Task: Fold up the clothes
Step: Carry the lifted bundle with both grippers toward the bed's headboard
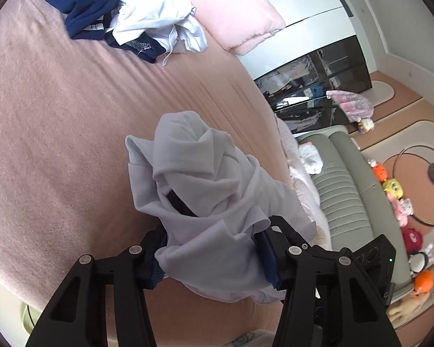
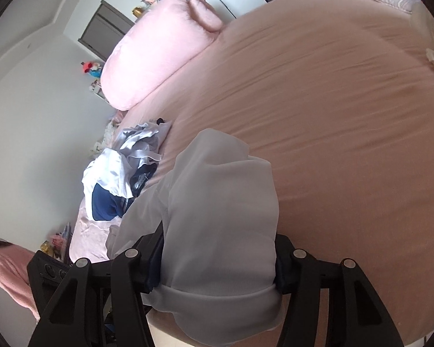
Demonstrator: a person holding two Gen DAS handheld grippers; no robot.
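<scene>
White garment (image 1: 205, 185) bunches between both pairs of my fingers: left gripper (image 1: 211, 248) and right gripper (image 2: 217, 263) clamp it, lifted off the bed (image 1: 72, 115) for spreading.

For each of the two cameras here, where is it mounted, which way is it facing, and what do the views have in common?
Left wrist: sits on the left gripper, looking down across the pink bed toward a dark cabinet and grey bench; its own fingers clamp a bunched white garment.
Right wrist: sits on the right gripper, facing the bed and a white wall; its fingers clamp white fabric; a pink sleeve shows.
Shared: bed, pink pillow, the navy-and-white clothes pile.
</scene>
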